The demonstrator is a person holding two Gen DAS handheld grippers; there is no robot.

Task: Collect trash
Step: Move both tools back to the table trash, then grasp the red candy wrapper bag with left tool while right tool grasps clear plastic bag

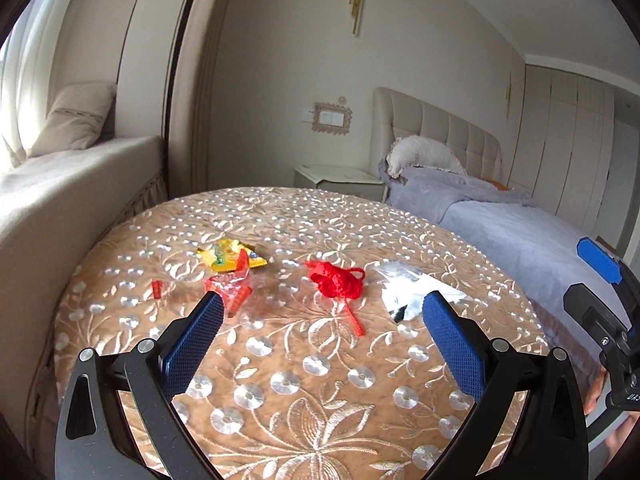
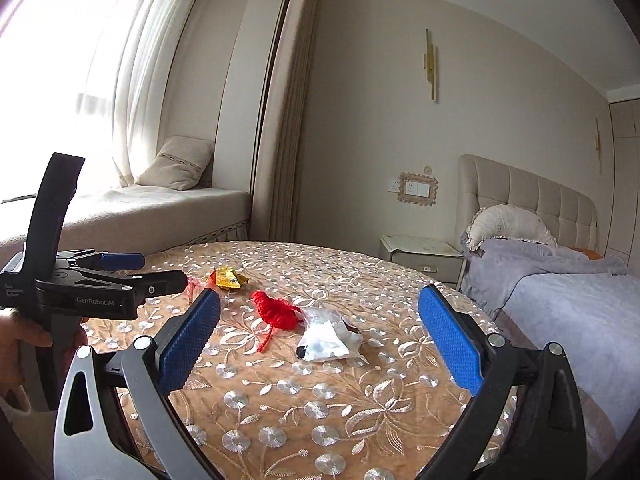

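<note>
Across mid-frame, desk: yellow wrapper, red string, clear bag. Left gripper, right gripper: fingers wide, empty. Step: approach; next, probably closing on one piece.

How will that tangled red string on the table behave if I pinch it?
The tangled red string looks soft and floppy; it would likely squash between the fingers. Its loose tail would probably dangle and drag across the embroidered tablecloth. It seems very light.

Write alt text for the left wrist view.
The open left gripper hovers over a round embroidered tablecloth strewn with trash: a yellow wrapper, red plastic wrapper, red string and clear plastic bag. A bed lies behind.
</note>
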